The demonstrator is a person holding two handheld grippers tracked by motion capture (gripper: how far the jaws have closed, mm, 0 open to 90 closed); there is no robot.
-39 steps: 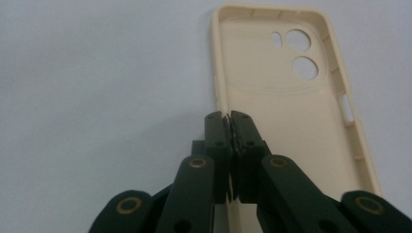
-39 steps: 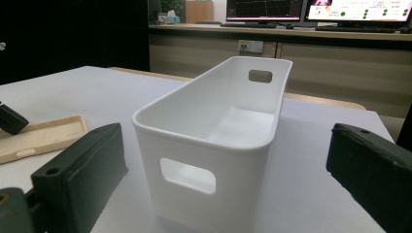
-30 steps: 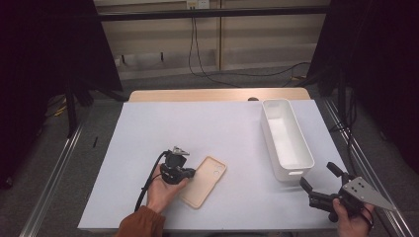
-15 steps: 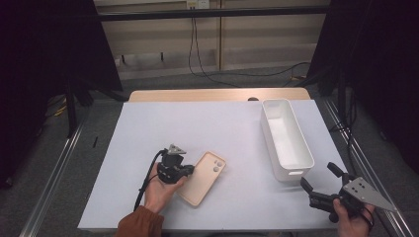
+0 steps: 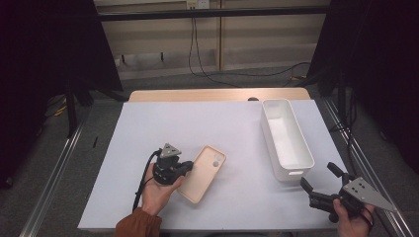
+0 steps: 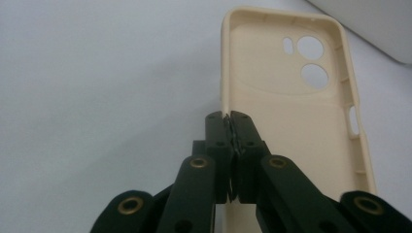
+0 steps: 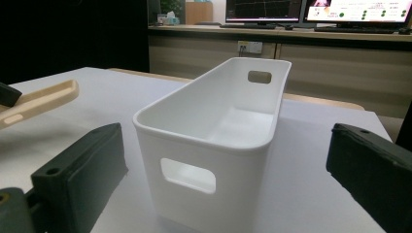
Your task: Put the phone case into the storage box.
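A beige phone case [image 5: 205, 170] lies inner side up on the white table cover, left of centre. My left gripper [image 5: 187, 168] is shut on the case's long left edge; in the left gripper view the jaws meet on that rim [image 6: 228, 119] and the camera holes [image 6: 311, 48] sit at the far end. In the right gripper view the phone case [image 7: 39, 99] hangs tilted a little above the table. My right gripper [image 5: 318, 176] is held open near the front right corner, aimed at the short end of the white bin [image 7: 233, 160], with nothing between its jaws.
The long white bin [image 5: 269, 133] stands at the right side of the table, with nothing inside and handle holes at both ends. The white cover [image 5: 197, 123] ends at a wooden strip [image 5: 217, 95] at the back. Cables run across the floor beyond.
The left gripper has nudged the phone case slightly away from the person and turned it a little. The right gripper has stayed in place, open.
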